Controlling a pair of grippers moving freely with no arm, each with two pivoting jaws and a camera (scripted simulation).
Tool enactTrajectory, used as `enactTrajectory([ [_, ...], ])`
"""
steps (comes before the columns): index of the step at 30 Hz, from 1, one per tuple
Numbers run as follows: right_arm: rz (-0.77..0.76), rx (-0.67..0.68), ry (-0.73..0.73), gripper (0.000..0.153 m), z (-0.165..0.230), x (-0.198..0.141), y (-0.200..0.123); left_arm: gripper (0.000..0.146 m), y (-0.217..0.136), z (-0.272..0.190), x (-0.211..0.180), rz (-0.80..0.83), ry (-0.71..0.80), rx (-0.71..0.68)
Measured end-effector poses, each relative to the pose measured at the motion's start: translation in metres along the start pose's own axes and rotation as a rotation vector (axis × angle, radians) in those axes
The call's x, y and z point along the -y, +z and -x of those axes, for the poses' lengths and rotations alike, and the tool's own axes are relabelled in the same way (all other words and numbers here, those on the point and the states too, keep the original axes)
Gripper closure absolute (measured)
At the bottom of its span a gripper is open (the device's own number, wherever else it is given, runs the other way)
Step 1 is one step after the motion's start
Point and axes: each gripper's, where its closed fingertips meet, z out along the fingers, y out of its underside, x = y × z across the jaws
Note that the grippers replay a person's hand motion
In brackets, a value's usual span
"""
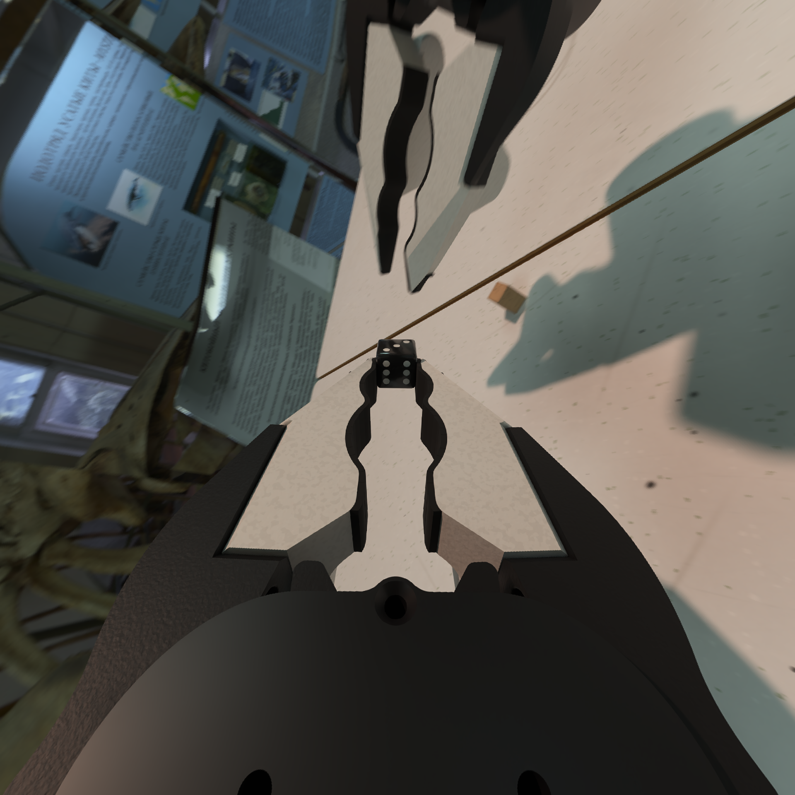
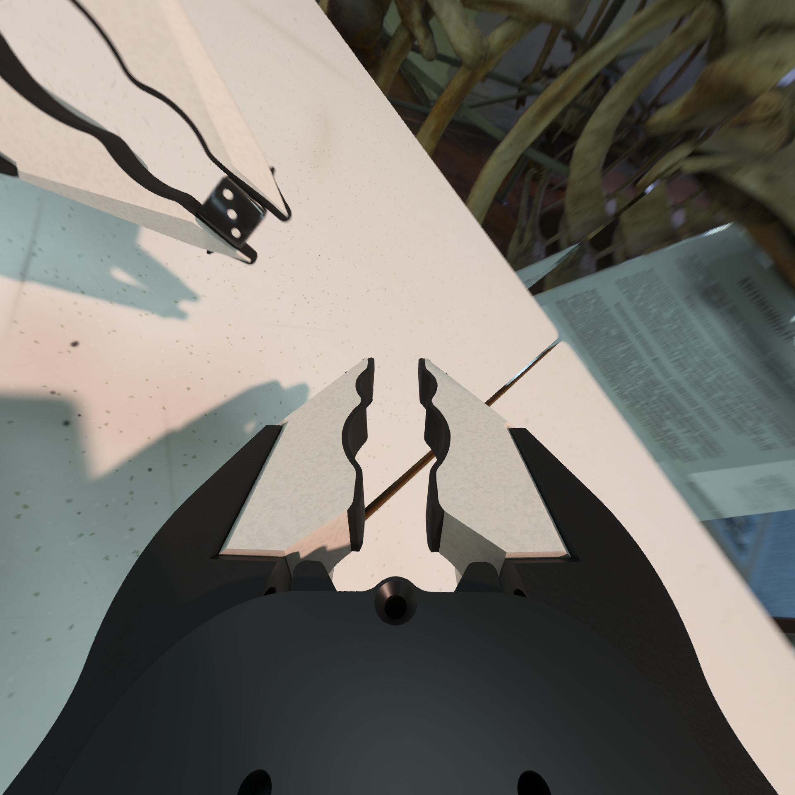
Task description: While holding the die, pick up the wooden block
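My left gripper (image 1: 396,365) is shut on a black die (image 1: 396,363) with white pips, held at its fingertips above the pale table. The same die (image 2: 232,214) and left gripper (image 2: 247,223) show at the upper left of the right wrist view. A small wooden block (image 1: 506,297) lies on the table beyond the left gripper, to its right, at the edge of a shadow. My right gripper (image 2: 395,365) is open and empty above the table near its edge; it also hangs at the top of the left wrist view (image 1: 406,275). The block is hidden in the right wrist view.
A thin dark seam (image 1: 602,215) runs across the speckled table (image 1: 645,473); it also passes under the right gripper (image 2: 507,391). The table edge (image 2: 451,193) drops off to display boards (image 1: 129,150) and bone-like shapes (image 2: 602,107) beyond.
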Motion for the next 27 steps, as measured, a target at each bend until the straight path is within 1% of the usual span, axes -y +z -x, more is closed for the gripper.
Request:
enactTrajectory([
  [2, 0.016, 0.05, 0.099, 0.129, -0.002, -0.01, 0.002, 0.13, 0.003, 0.007, -0.01, 0.041, 0.03, 0.065],
  [3, 0.057, 0.073, 0.129, 0.128, -0.001, -0.018, 0.004, 0.13, 0.005, 0.008, -0.015, 0.064, 0.053, 0.088],
  [6, 0.218, 0.145, 0.147, 0.124, 0.013, -0.046, 0.015, 0.13, 0.009, 0.004, -0.029, 0.11, 0.071, 0.082],
  [9, 0.32, 0.187, 0.165, 0.125, 0.022, -0.064, 0.02, 0.13, 0.011, 0.004, -0.038, 0.129, 0.058, 0.079],
  [12, 0.329, 0.205, 0.208, 0.126, 0.022, -0.065, 0.017, 0.13, 0.012, 0.005, -0.041, 0.149, 0.066, 0.085],
  [15, 0.331, 0.271, 0.272, 0.126, 0.028, -0.063, 0.011, 0.13, 0.015, 0.002, -0.04, 0.138, 0.077, 0.086],
  [19, 0.398, 0.295, 0.28, 0.124, 0.036, -0.076, 0.013, 0.13, 0.018, -0.002, -0.038, 0.129, 0.09, 0.09],
  [22, 0.423, 0.302, 0.3, 0.128, 0.039, -0.082, 0.017, 0.13, 0.018, -0.002, -0.034, 0.114, 0.095, 0.089],
  [23, 0.425, 0.31, 0.301, 0.133, 0.039, -0.083, 0.017, 0.13, 0.018, -0.002, -0.033, 0.11, 0.093, 0.091],
  [24, 0.432, 0.305, 0.292, 0.139, 0.038, -0.084, 0.016, 0.13, 0.017, -0.001, -0.033, 0.106, 0.091, 0.094],
  [26, 0.435, 0.26, 0.257, 0.139, 0.031, -0.082, 0.016, 0.13, 0.016, 0.0, -0.032, 0.103, 0.088, 0.101],
  [27, 0.412, 0.235, 0.245, 0.139, 0.027, -0.078, 0.016, 0.13, 0.016, 0.0, -0.031, 0.102, 0.086, 0.103],
])
